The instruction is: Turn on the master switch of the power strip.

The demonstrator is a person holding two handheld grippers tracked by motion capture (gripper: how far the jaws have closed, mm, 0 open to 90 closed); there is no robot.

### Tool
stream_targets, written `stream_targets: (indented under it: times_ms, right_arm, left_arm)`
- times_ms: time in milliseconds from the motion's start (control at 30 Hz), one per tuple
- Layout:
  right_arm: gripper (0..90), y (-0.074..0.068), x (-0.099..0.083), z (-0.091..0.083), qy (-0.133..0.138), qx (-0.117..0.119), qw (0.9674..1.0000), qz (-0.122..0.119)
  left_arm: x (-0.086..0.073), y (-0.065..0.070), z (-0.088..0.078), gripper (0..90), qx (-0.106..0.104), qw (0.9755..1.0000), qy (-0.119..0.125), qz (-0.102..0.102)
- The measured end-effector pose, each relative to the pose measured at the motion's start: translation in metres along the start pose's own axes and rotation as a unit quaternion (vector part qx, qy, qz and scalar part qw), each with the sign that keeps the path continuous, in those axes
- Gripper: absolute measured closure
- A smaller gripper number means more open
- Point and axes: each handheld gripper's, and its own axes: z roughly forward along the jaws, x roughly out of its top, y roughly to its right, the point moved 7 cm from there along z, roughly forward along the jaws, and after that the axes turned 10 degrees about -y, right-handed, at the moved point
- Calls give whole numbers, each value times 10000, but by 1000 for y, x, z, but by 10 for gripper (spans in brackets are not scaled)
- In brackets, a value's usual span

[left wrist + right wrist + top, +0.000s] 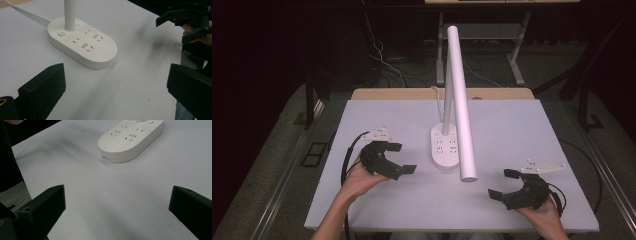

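Both your left gripper [401, 159] and right gripper [503, 183] hover spread wide and empty, flanking the lamp base [444, 145] at table centre (watch that overhanging lamp arm [461, 102], a careless sweep could topple it).

Left tongs [401, 158] gaping, empty; right tongs [503, 184] likewise.

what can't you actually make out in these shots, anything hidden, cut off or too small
- Lamp head, high view: its light face points down, unseen.
- Lamp base, high view: the head crosses its right side, hiding some sockets; markings too small.
- Base, right gripper view: far end cut off by the top edge.
- White cord, left gripper view: leaves the frame, its end unseen.
- Floor beyond the table: too dark.
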Motion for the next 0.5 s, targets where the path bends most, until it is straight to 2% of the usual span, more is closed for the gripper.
stream_targets:
  times_ms: [500]
  right_arm:
    - [1,0,-1,1,-27,-13,10000,7]
  left_arm:
    - [21,-12,2,13,83,9997,-199,119]
